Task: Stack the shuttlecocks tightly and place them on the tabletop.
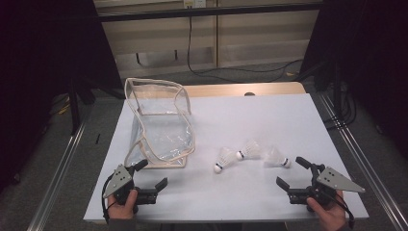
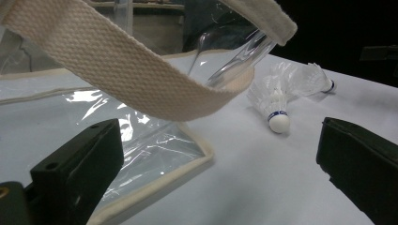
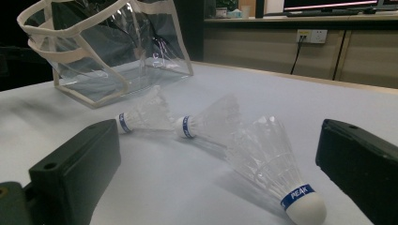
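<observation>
High view: my left gripper (image 1: 153, 174) gapes empty just beside the clear bag (image 1: 160, 126), my right gripper (image 1: 292, 172) empty near three shuttlecocks (image 1: 250, 155), probably for bagging.

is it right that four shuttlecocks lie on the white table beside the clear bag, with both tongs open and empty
Not four: the high view shows three shuttlecocks on the white table beside the clear bag. Both the left tongs and right tongs are open and empty.
</observation>
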Demonstrator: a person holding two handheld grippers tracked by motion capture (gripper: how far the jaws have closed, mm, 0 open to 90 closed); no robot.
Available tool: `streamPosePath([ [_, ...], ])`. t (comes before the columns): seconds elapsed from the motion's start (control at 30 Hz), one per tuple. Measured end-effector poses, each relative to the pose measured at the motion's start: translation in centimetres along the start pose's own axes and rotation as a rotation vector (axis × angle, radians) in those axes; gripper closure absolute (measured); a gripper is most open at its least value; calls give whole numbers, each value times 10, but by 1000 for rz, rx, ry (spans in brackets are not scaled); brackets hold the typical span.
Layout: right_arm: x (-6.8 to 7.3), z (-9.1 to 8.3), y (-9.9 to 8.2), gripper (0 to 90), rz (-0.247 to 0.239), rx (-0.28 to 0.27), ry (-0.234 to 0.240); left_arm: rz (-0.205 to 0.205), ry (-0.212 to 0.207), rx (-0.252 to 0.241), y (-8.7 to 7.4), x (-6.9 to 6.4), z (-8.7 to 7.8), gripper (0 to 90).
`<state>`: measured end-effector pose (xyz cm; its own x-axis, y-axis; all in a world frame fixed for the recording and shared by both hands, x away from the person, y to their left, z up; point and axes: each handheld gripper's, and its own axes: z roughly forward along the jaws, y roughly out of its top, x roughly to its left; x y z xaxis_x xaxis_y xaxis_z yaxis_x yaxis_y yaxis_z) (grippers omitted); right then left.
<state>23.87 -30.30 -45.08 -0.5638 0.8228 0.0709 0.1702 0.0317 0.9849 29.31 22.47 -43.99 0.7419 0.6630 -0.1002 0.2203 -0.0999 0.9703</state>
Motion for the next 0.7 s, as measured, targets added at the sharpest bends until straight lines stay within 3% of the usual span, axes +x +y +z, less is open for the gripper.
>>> streamPosePath([
  [0.7, -1, 6, 0, 0, 2, 2, 12, 0, -13, 15, -2, -7, 3, 2],
])
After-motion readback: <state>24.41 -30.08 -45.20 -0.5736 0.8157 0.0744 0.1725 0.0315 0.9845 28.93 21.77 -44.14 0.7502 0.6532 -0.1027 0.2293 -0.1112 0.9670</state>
